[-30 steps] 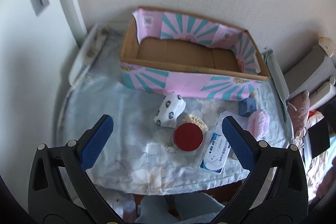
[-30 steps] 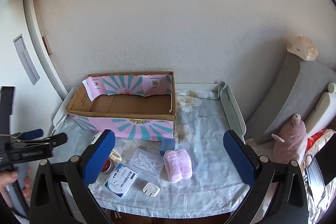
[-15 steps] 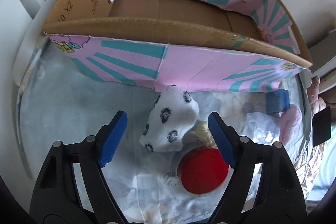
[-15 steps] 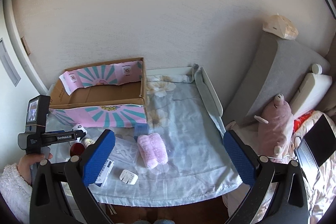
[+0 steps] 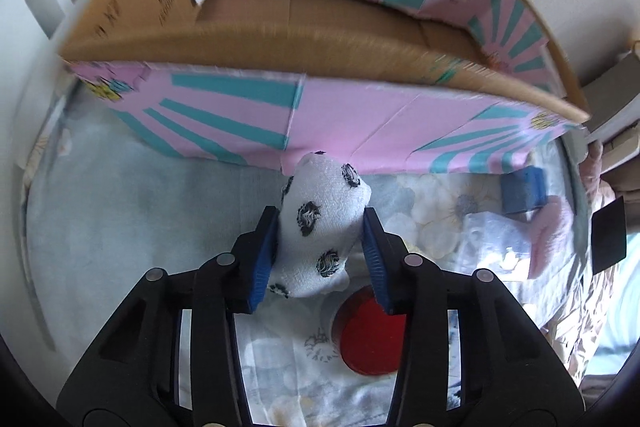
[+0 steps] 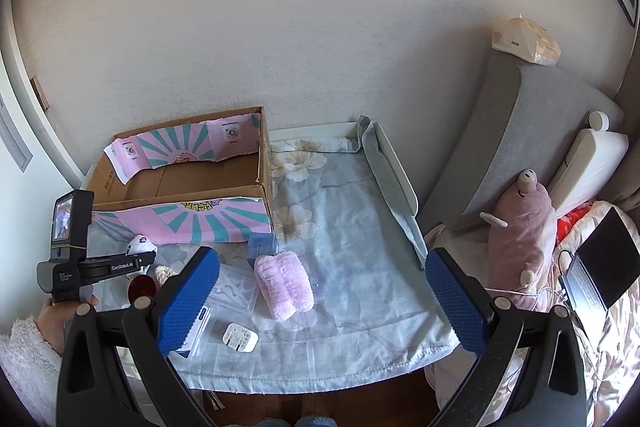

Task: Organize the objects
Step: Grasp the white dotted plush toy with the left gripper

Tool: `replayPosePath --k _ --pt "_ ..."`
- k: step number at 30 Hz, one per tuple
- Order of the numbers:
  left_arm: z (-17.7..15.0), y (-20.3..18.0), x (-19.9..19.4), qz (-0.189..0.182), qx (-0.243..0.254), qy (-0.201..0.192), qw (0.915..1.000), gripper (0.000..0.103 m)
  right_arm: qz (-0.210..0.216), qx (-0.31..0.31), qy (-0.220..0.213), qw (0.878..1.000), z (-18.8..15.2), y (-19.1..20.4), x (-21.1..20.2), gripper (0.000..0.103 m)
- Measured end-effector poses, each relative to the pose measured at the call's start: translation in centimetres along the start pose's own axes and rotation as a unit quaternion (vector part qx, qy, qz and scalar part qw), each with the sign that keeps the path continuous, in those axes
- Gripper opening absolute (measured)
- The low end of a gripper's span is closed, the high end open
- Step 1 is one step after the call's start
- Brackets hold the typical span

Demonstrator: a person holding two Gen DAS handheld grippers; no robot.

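Left gripper [image 5: 320, 247] is clamping, blue pads [image 5: 265, 259] pressing in from both sides on the spotted sock [image 5: 320, 227]. Right gripper [image 6: 320, 303] is hovering, jaws spread wide, nothing between them. Left hand [image 6: 60, 315] is gripping its handle.

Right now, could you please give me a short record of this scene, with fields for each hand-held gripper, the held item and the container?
left hand-held gripper: shut on the spotted white sock
right hand-held gripper: open, holding nothing, above the table's near edge
sock position: in front of the box's near wall, not inside
container: cardboard box with pink and teal paper, nothing visible inside
loose items on cloth: red lid, pink fluffy roll, blue block, white charger
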State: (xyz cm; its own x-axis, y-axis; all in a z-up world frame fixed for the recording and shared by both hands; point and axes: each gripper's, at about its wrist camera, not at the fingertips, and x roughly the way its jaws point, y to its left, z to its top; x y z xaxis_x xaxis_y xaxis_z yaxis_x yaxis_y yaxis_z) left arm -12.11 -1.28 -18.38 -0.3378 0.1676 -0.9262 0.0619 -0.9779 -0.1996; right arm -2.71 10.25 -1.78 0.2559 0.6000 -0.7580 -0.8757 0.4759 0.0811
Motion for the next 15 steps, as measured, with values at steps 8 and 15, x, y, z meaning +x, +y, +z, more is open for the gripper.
replayPosePath --k 8,15 --pt "-0.8 -2.3 -9.5 0.0 0.02 -0.097 0.9951 0.038 0.023 -0.009 -0.008 1.0 0.8 0.5 0.2 0.103" --pt "-1.1 -3.2 -19.2 0.036 0.039 -0.189 0.9805 0.038 0.049 -0.023 -0.015 0.998 1.6 1.7 0.4 0.103"
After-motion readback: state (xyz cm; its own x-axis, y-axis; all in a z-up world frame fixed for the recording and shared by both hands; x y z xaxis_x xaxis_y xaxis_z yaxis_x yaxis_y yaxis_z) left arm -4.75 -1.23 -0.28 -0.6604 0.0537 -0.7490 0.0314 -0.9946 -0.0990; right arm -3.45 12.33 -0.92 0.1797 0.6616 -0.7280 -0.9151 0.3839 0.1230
